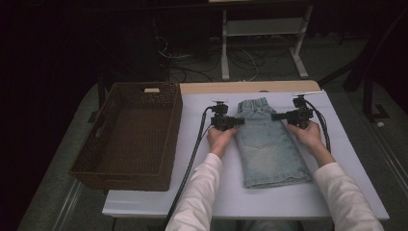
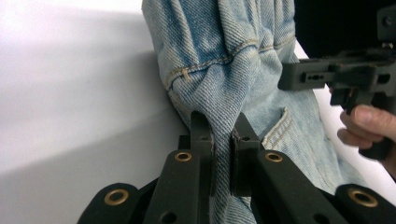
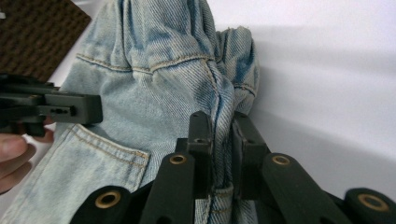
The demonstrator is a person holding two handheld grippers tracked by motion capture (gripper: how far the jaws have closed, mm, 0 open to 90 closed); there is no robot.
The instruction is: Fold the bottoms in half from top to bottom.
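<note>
Nearest us, our left gripper [image 2: 223, 140] is clenched on a pinched ridge of the denim shorts [image 1: 267, 144], and our right gripper [image 3: 223, 140] is clenched the same way on the opposite side seam, the cloth bunched up between each pair of pads. The shorts lie flat on the table [image 1: 337, 192], about midway between its left and right edges and toward the far edge, waistband pointing away from us. We judge the denim to be soft but with some body: light enough to lift easily, thick enough not to slip from the pads, and likely to sag and fold in the middle once it leaves the surface. The two side seams just below the waistband look like the sensible places to take hold, since the stitching there is doubled. Past the shorts, the wicker basket [image 1: 130, 134] sits by the left edge, well apart from the cloth. How deep the pads bite we cannot tell, as the folds cover their tips. The room beyond the far edge is too dark to read.
</note>
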